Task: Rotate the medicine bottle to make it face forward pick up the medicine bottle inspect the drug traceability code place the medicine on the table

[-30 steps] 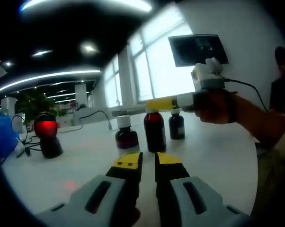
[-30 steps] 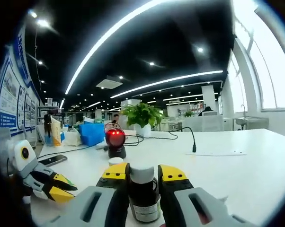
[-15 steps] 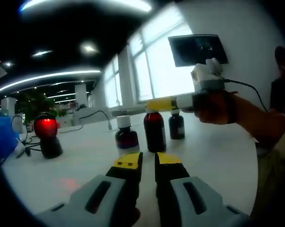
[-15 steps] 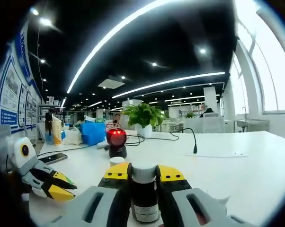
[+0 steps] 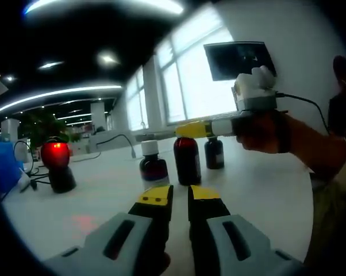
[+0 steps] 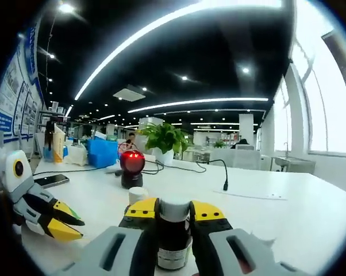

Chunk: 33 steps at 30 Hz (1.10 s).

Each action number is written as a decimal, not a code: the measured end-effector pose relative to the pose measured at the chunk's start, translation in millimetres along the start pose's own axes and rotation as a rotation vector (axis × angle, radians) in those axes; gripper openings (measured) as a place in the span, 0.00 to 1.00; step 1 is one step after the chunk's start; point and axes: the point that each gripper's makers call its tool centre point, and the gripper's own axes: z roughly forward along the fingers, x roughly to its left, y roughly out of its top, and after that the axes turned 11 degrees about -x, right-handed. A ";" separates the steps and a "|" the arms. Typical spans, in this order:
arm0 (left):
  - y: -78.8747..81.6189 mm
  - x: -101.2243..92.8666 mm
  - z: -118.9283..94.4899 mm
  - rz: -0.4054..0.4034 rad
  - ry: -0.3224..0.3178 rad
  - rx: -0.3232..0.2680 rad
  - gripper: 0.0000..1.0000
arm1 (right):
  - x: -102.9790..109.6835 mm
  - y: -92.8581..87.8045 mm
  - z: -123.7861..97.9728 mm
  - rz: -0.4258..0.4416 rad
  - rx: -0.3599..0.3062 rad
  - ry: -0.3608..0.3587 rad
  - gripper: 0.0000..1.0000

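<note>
My right hand-held gripper point(image 6: 174, 211) pinches the medicine bottle point(image 6: 173, 238) by its neck; smooth, rigid, likely slippery; left hand-held gripper point(image 5: 172, 195) pressed together

A white table point(image 5: 259, 190) carries 3 dark medicine bottles point(image 5: 187, 160) standing upright near one another, a black scanner point(image 5: 57, 164) with a glowing red face, a blue box point(image 6: 102, 153), a potted plant point(image 6: 161, 142) and trailing black cables point(image 6: 210, 165)

Left gripper point(image 5: 179, 194) fingers nearly together, empty; right gripper point(image 6: 174, 210) clamps a bottle point(image 6: 173, 233).
</note>
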 end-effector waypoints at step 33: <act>0.7 -1.9 -1.0 -0.001 -0.003 -0.001 0.04 | -11.9 0.0 4.4 -0.203 0.036 -0.125 0.18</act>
